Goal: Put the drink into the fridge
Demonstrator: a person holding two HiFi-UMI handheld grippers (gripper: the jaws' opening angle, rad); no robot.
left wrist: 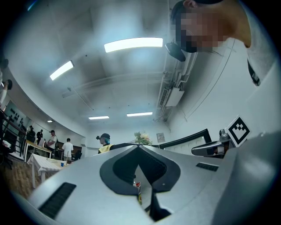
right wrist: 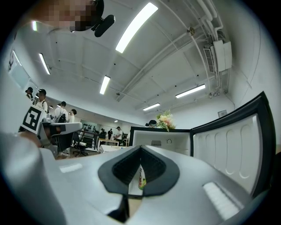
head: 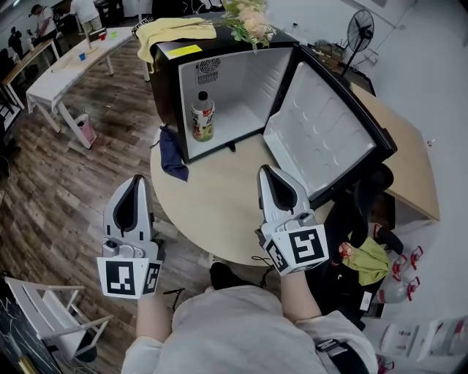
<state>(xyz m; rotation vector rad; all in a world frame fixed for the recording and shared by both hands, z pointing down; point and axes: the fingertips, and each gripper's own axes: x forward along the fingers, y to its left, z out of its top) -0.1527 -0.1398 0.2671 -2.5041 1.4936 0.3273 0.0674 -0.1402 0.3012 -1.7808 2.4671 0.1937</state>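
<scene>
The left gripper (head: pixel 137 179) has its two jaws pressed together with nothing between them. The right gripper (head: pixel 265 170) is closed up tight too, and it holds nothing. Both point at the fridge and are well apart from it. The right one is over the table (head: pixel 219 208). The left one is just past the table's left edge, over the floor (head: pixel 66 190).

The table is round and pale, like light wood. On it sits a small black fridge (head: pixel 164 80). Its door (head: pixel 322 131) is swung wide open to the right, and the door is white inside. The drink (head: pixel 202 117) is a bottle standing upright inside the fridge, on the left side.

A yellow cloth (head: pixel 175 29) and some flowers (head: pixel 248 18) lie on top of the fridge. A dark blue cloth (head: pixel 172 155) hangs over the table edge by the fridge's left corner.

The floor is brown wood. A white chair (head: pixel 44 307) is in the near left corner. Long white tables (head: pixel 66 66) stand far back on the left, with people near them. A fan (head: pixel 360 31) stands by the white wall on the right. Long lights (right wrist: pixel 134 26) shine on the ceiling.
</scene>
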